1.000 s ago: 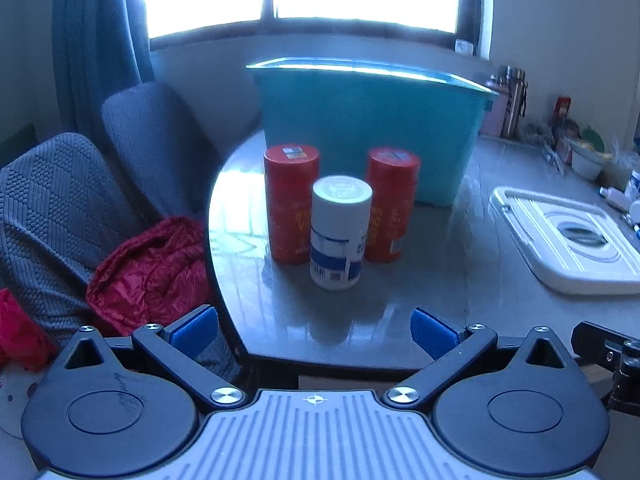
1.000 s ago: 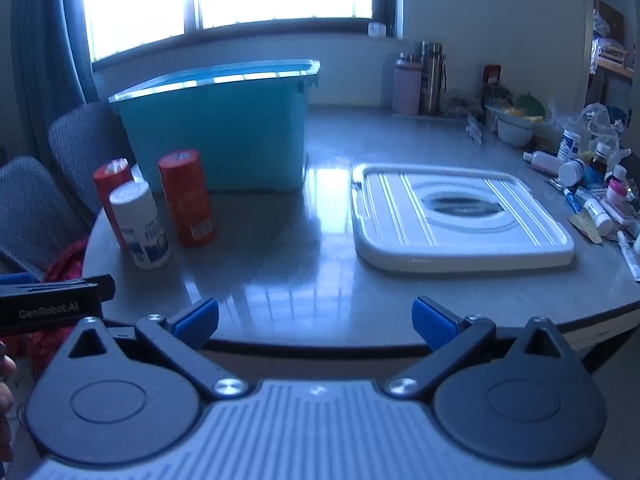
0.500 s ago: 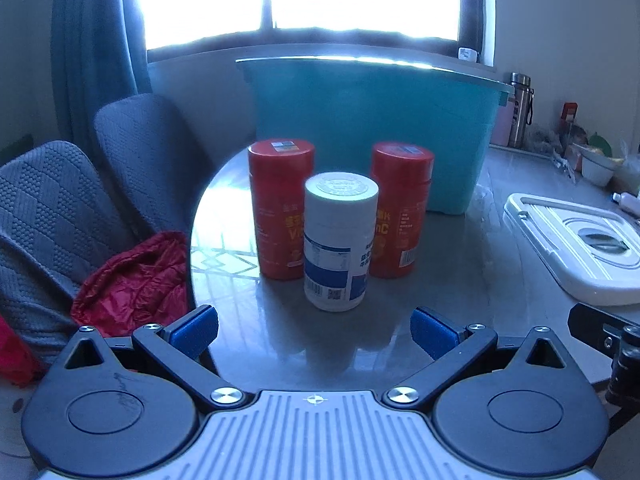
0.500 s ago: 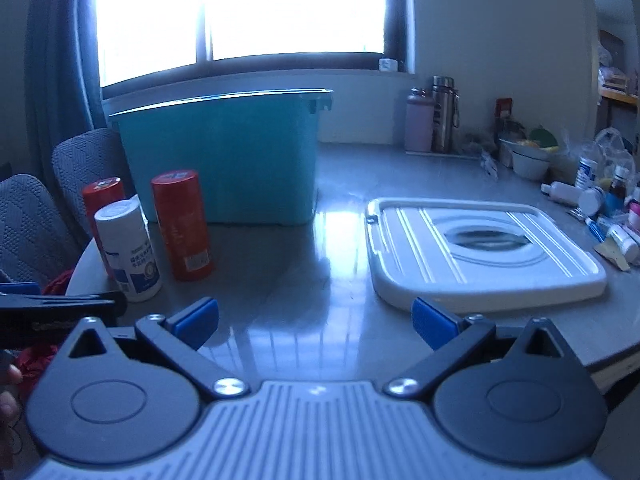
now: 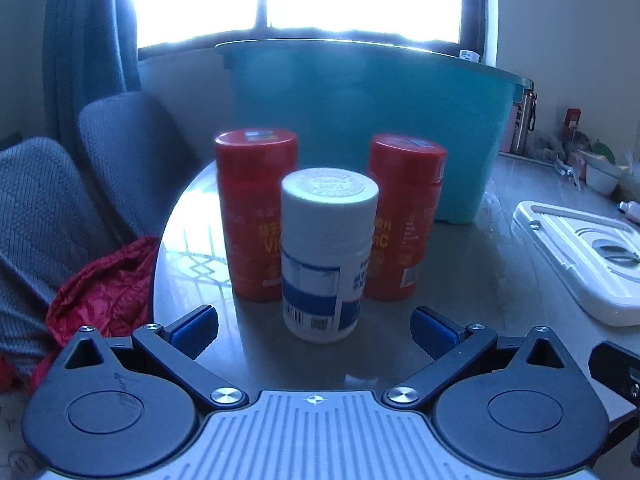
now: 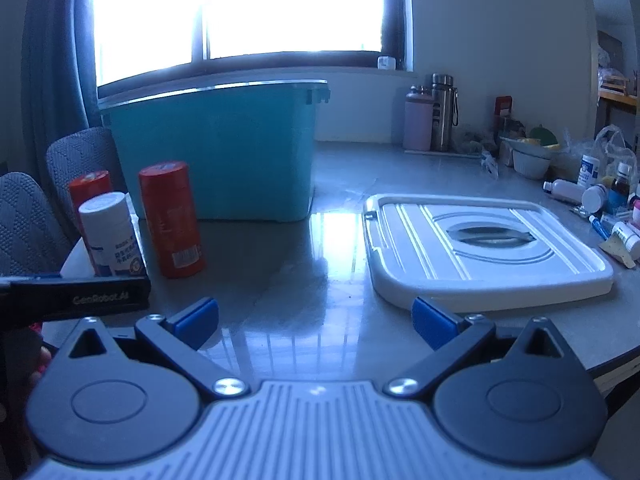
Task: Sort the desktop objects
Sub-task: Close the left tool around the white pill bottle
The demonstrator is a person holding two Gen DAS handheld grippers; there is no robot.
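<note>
A white bottle with a blue label (image 5: 328, 256) stands on the grey table, just ahead of my open, empty left gripper (image 5: 315, 330). Two red canisters stand behind it, one to the left (image 5: 256, 212) and one to the right (image 5: 404, 216). A teal bin (image 5: 360, 120) stands behind them. In the right wrist view the white bottle (image 6: 110, 234), the red canisters (image 6: 172, 220) and the teal bin (image 6: 216, 152) are at the left. My right gripper (image 6: 315, 322) is open and empty over bare table, apart from them. The left gripper's body (image 6: 76, 298) shows at the left edge.
A white bin lid (image 6: 484, 244) lies flat on the table at the right. Flasks (image 6: 432, 124), a bowl and small bottles (image 6: 600, 196) crowd the far right. Grey chairs (image 5: 52, 220) and a red cloth (image 5: 100, 296) are beyond the table's left edge.
My left gripper has moved forward towards the white bottle, which now looms larger between the fingers. My right gripper has lowered and moved forward over the table. Both stay open.
</note>
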